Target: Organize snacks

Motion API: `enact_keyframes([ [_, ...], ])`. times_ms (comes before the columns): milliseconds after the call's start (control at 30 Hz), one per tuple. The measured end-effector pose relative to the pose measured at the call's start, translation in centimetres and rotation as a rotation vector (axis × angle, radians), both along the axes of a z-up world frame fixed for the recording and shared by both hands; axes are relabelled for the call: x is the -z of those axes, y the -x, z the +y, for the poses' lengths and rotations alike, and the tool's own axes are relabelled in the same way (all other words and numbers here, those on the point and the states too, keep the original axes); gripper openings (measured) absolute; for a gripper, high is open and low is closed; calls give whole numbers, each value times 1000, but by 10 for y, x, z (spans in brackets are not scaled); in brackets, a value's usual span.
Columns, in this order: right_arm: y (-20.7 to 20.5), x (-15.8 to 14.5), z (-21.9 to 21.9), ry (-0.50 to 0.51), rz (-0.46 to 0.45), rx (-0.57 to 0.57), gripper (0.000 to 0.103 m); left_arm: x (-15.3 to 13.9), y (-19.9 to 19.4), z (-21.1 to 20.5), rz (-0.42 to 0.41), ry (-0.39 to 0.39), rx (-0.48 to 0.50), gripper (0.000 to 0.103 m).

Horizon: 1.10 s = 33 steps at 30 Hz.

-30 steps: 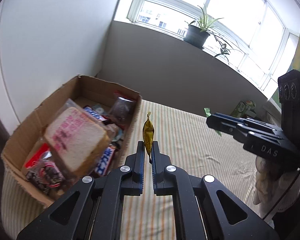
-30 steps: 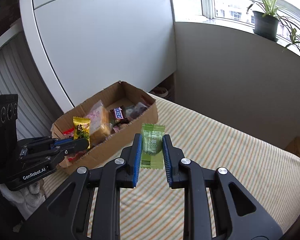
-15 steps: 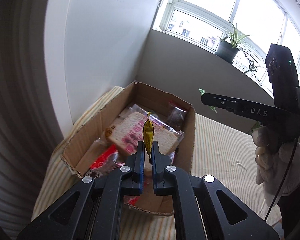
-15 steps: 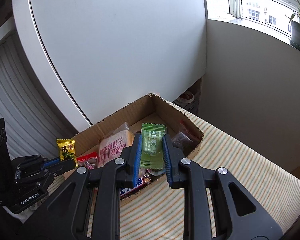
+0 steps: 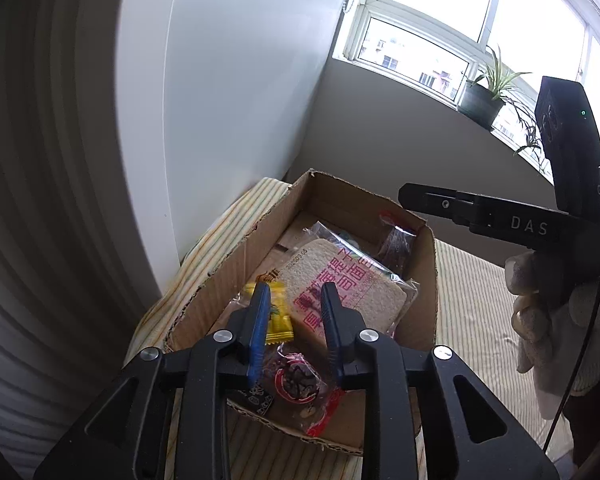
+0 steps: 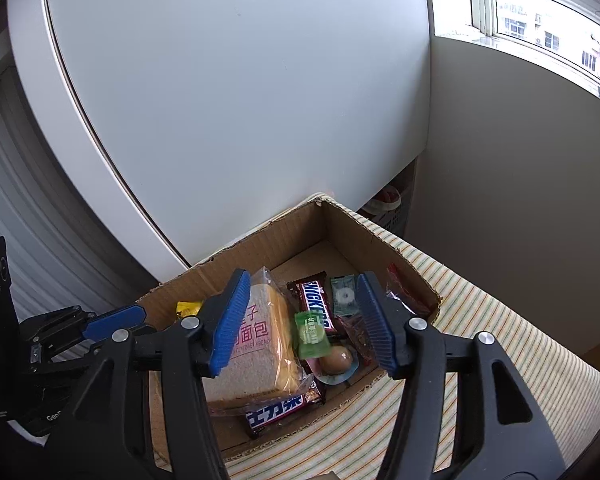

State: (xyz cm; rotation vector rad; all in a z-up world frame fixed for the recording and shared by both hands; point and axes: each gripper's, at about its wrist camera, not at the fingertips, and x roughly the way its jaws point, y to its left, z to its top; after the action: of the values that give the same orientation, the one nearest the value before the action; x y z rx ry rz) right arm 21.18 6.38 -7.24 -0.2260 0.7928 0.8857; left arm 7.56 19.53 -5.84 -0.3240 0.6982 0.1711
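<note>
One cardboard box (image 6: 384,240) sits on a striped cloth (image 6: 500,340), pushed up against a white cabinet (image 6: 220,100), and two grippers hang over it. On the left, the left gripper (image 5: 294,312) is opening; its jaws stand a narrow way apart, and a small yellow candy (image 5: 278,318) lies blurred just beside the left blue pad, no longer pinched, over the near left part of the box. To its right, the right gripper (image 6: 304,322) is also opening, its jaws at a moderate spread, and one green candy (image 6: 311,334) shows blurred in the gap between them, touching neither pad, above the middle of the box. Inside the box I count one wrapped slice of bread (image 6: 260,344) with pink lettering, leaning across the left half, two brown Snickers bars, one (image 6: 316,304) lying flat behind the green candy and one (image 6: 278,410) at the near wall under the bread, one small teal packet (image 6: 343,296) beside the far bar, one round brown sweet (image 6: 334,360) in clear wrap, one red-printed bag (image 5: 300,384) at the near end and one dark snack in clear film (image 5: 396,240) at the right wall. A gloved hand (image 5: 548,312) carries the right tool. Farther right, one potted plant (image 5: 488,96) stands on the window sill.
</note>
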Motion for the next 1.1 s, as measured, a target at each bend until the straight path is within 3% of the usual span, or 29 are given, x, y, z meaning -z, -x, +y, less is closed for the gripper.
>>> enact_keyframes([
  [367,19,-8,-21,13,-24,6,58,-11,16,-11,-15,-10,-6,24],
  [467,27,-8,-29,12,-33,6,59,-16,22,-16,-26,-22,-9,29],
  [533,33,-7,-36,11,-45,11,73,-18,27,-19,-32,-35,-11,31],
  [600,40,-8,-42,5,-64,21,78,-22,31,-24,-38,-51,-14,33],
  [633,44,-9,-46,2,-69,20,78,-23,34,-26,-42,-57,-16,35],
  [700,53,-8,-52,3,-80,18,78,-27,40,-30,-55,-72,-27,55],
  [767,61,-7,-59,7,-91,20,79,-30,48,-34,-72,-85,-38,60],
  [900,80,-2,-78,-3,-101,35,93,-33,63,-43,-90,-103,-53,74],
  [1100,110,11,-106,-5,-136,110,94,-29,81,-51,-82,-113,-91,80],
])
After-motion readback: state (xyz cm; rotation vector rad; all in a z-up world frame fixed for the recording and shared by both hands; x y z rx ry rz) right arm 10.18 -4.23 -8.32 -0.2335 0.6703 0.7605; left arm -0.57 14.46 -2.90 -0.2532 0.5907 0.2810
